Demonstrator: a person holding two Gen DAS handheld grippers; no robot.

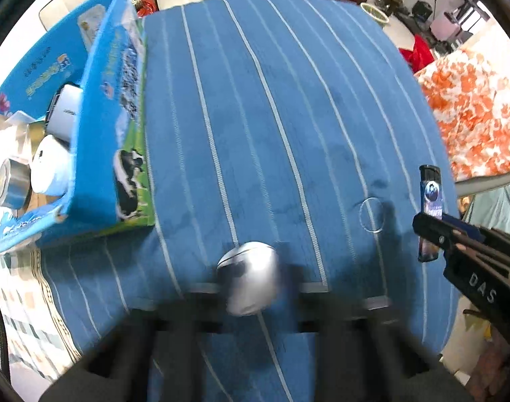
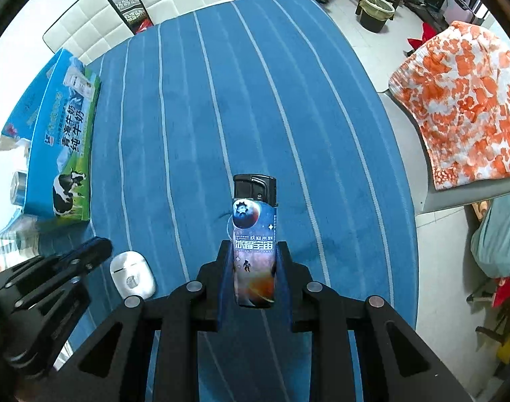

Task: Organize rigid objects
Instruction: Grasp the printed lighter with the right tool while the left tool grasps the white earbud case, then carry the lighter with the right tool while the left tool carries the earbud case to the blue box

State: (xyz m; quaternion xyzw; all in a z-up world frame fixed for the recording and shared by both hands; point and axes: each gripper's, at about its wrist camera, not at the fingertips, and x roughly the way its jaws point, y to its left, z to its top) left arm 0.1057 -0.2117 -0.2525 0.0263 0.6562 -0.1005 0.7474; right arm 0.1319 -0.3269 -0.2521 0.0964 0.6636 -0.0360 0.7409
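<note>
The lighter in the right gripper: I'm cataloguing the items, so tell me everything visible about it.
The slim rectangular lighter has a black plastic cap above a glossy wrap printed with planets, an astronaut and Chinese lettering. It stands lengthwise along the fingers, cap pointing away from the camera, its lower half pinched between the right gripper pads, above the blue striped tablecloth.
</note>
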